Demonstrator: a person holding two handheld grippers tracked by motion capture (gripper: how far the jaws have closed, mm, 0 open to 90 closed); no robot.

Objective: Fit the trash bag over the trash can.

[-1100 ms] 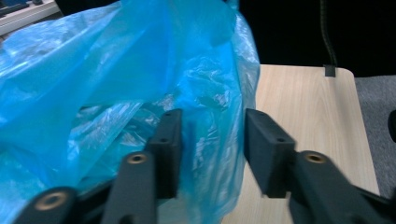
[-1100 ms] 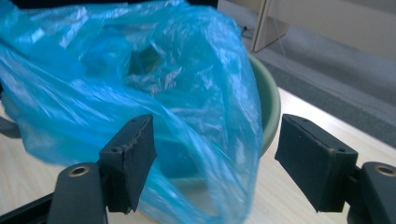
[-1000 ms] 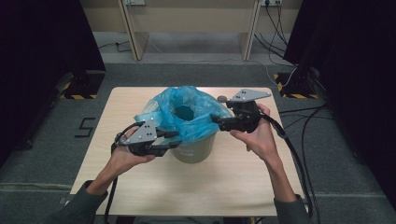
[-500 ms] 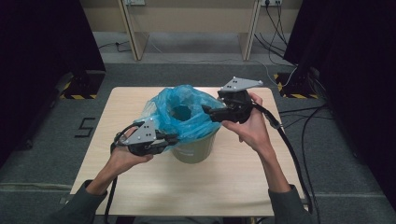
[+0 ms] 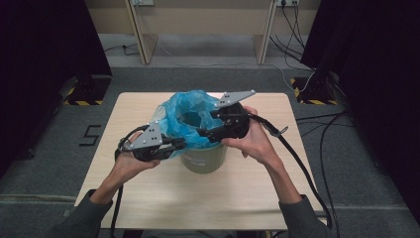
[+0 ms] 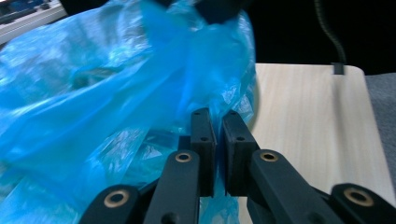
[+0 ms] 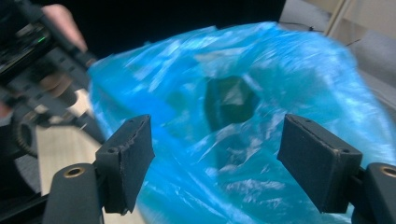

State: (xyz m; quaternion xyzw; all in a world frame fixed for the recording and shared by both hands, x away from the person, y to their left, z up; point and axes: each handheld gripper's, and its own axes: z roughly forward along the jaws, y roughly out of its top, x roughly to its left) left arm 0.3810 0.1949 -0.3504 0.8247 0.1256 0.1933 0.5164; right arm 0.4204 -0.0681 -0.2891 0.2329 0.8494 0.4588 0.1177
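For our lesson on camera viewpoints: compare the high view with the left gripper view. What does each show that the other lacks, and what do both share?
High view alone: the green bin under the blue bag, both of the person's forearms, the right gripper with jaws open at the bag's mouth, and the floor.

Left gripper view alone: close up, the left gripper shut on a fold of bag film, its jaws having just closed.

Both: the blue bag and the wooden table.
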